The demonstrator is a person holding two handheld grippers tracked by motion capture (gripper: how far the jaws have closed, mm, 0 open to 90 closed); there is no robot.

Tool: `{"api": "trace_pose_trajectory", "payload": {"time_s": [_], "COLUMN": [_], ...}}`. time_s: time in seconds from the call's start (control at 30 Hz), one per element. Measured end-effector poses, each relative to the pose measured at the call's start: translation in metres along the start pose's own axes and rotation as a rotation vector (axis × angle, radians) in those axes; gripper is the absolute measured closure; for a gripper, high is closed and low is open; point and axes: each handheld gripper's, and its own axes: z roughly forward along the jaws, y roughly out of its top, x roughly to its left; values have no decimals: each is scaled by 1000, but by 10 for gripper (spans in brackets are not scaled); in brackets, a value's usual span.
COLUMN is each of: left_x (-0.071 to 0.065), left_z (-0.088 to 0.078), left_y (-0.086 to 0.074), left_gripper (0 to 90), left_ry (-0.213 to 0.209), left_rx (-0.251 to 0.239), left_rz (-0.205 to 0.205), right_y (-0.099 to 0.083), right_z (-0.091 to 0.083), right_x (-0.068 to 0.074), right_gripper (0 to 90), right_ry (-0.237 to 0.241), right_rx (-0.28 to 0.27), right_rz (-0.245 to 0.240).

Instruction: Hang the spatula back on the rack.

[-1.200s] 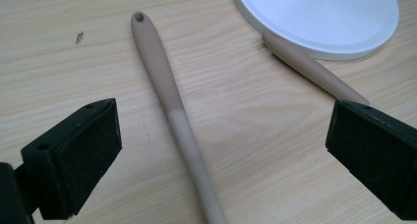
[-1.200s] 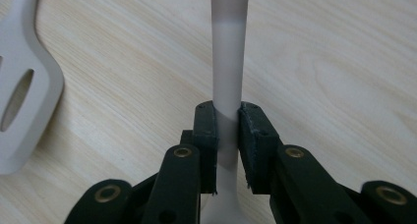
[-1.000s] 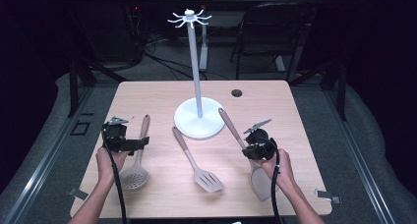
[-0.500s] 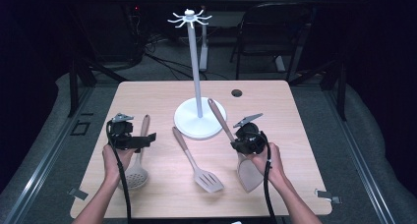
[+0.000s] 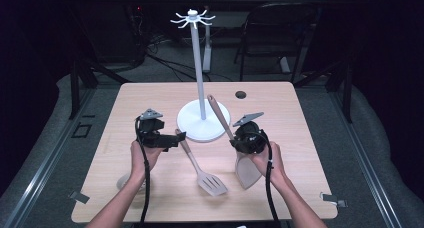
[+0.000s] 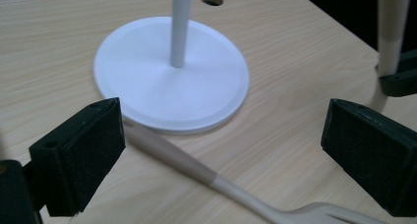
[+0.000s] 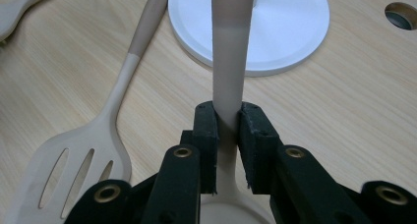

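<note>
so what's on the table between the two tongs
The slotted spatula lies between the left tongs and the right tongs, its handle end at the white stand base. The high view shows it.

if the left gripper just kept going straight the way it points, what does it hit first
Most likely the handle of the slotted turner, which lies across the gap between the open jaws of the left gripper. Just beyond it sits the round white base of the stand. Depth is hard to judge, so it might pass just above the handle.

black chair (image 5: 280,25), wooden table (image 5: 280,95), cable hole (image 5: 241,94)
</note>
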Motion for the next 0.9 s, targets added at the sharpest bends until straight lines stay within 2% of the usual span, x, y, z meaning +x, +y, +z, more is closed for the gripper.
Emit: {"api": "trace_pose_trajectory", "payload": {"time_s": [0.2,0.27,0.37,0.4,0.5,0.57,0.6,0.77,0.9], "left_x": [-21,-28,-37,-40,-48,-54,-55,-56,-57], "left_z": [16,21,30,32,39,43,44,46,50], "left_y": [5,7,9,10,12,13,14,18,18], "left_gripper": [54,91,148,151,183,217,232,326,407], "left_ry": [-67,-82,-129,-133,-162,-155,-166,-203,-221], "left_rx": [-3,2,-2,1,-7,-14,-19,-47,-57], "left_rz": [18,37,33,46,50,69,72,35,26], "right_y": [3,5,6,7,6,6,6,6,7], "right_z": [3,3,4,5,6,6,5,7,8], "right_x": [2,5,8,8,9,10,10,14,18], "right_gripper": [787,787,787,787,787,786,786,786,786], "right_ry": [3,3,4,3,-5,-4,-1,-5,-13], "right_rx": [-13,-17,-24,-20,-27,-23,-22,-33,-37], "right_rz": [-6,-18,-20,-24,-25,-34,-41,-54,-66]}}
